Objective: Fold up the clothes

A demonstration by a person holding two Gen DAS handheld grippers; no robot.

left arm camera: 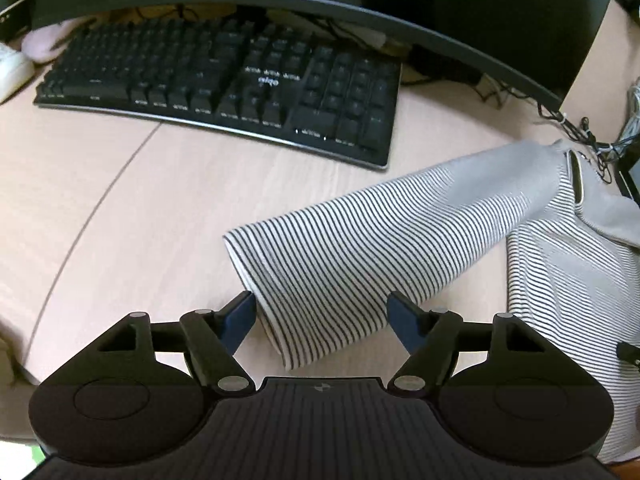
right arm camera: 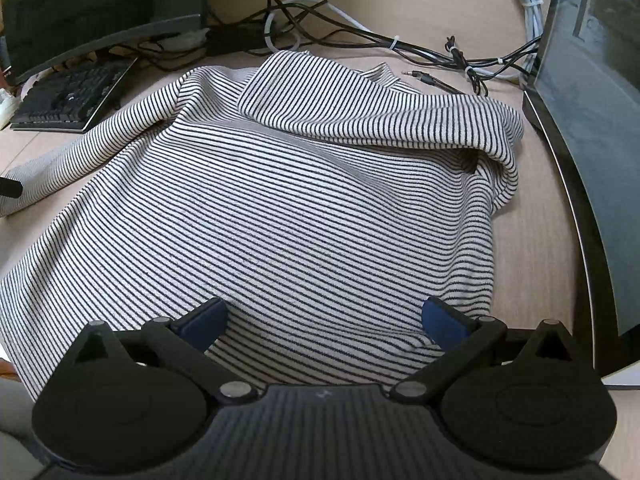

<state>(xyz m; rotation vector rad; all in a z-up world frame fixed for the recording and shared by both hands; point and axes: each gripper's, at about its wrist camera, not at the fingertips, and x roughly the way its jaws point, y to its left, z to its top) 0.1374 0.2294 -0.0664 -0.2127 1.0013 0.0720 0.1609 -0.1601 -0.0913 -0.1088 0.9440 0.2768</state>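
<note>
Both grippers hang low over the striped shirt (right arm camera: 280, 200) on the desk (left arm camera: 120, 208), fingers spread wide, holding nothing. Under the left gripper (left arm camera: 322, 316) lies the cuff of the shirt's sleeve (left arm camera: 340, 260), between its blue pads. Under the right gripper (right arm camera: 326, 318) lies the shirt's bottom hem. Past the sleeve sits a black keyboard (left arm camera: 224, 84). Behind the shirt run tangled cables (right arm camera: 360, 40).

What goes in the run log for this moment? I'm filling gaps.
stage: fold underway | left gripper: open, at left sleeve cuff | right gripper: open, over striped shirt hem | right sleeve: folded across
</note>
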